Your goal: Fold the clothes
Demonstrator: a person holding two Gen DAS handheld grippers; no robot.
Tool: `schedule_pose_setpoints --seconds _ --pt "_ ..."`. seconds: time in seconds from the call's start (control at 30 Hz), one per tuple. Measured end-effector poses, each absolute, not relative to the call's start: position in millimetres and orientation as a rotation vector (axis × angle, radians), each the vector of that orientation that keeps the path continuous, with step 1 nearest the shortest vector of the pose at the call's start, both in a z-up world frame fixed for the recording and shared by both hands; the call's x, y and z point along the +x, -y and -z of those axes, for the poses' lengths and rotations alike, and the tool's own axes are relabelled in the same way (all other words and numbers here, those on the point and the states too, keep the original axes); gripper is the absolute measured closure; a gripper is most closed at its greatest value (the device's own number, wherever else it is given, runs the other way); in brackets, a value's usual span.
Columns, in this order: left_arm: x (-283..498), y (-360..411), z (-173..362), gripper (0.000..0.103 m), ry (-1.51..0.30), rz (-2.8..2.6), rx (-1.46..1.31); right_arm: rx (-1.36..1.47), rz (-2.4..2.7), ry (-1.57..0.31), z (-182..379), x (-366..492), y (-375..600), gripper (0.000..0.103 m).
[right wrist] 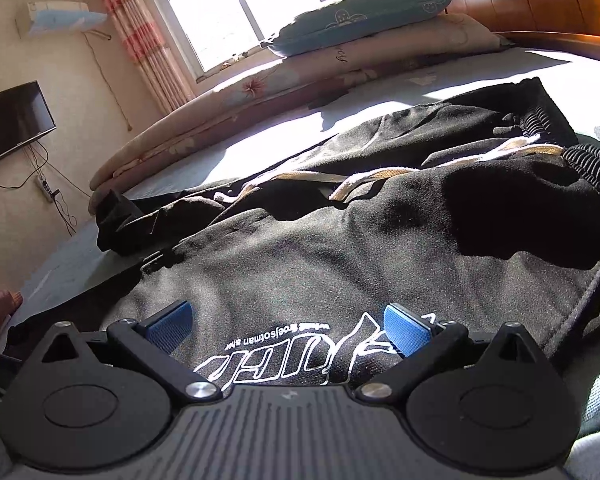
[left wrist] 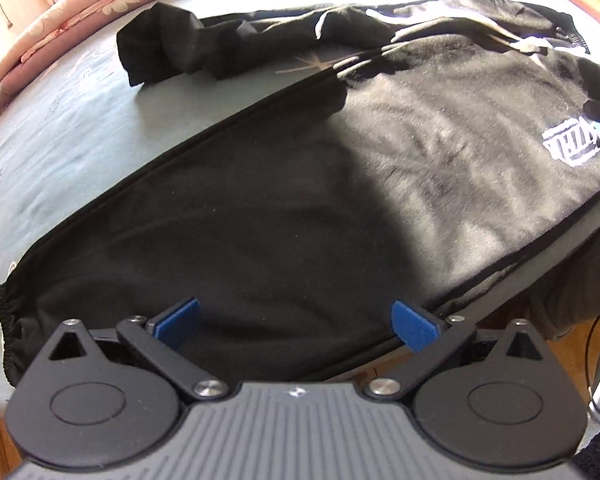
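I have black trousers (left wrist: 300,184) spread long along the near edge of the bed (left wrist: 60,140), one leg flat on top, the other rumpled toward the far side, cuff (left wrist: 160,46) bunched. My left gripper (left wrist: 296,320) hovers over the near cuff end, fingers wide, holding nothing; my right gripper (right wrist: 288,326) hangs over the white logo (right wrist: 292,364) near the waistband (right wrist: 588,168), fingers wide too. I judge the legs only partly aligned — whichever fold comes next needs a pinch on an edge, not flat cloth.
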State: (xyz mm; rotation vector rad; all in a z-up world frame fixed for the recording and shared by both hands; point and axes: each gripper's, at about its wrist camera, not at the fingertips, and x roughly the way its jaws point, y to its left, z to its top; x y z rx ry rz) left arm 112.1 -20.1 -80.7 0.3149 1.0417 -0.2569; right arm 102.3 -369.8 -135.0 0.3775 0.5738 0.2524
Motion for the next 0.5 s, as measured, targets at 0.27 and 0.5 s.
schedule_pose_setpoints --seconds 0.27,0.5 --pt "128.3 70.3 101.1 0.001 -1.057 0.327 0.318 0.351 -0.249 -0.580 134.6 100.4 365.9 0.000" --pt "130.3 50.8 95.5 0.001 -1.098 0.313 0.219 0.386 -0.236 -0.577 135.2 98.2 373.4 0.000"
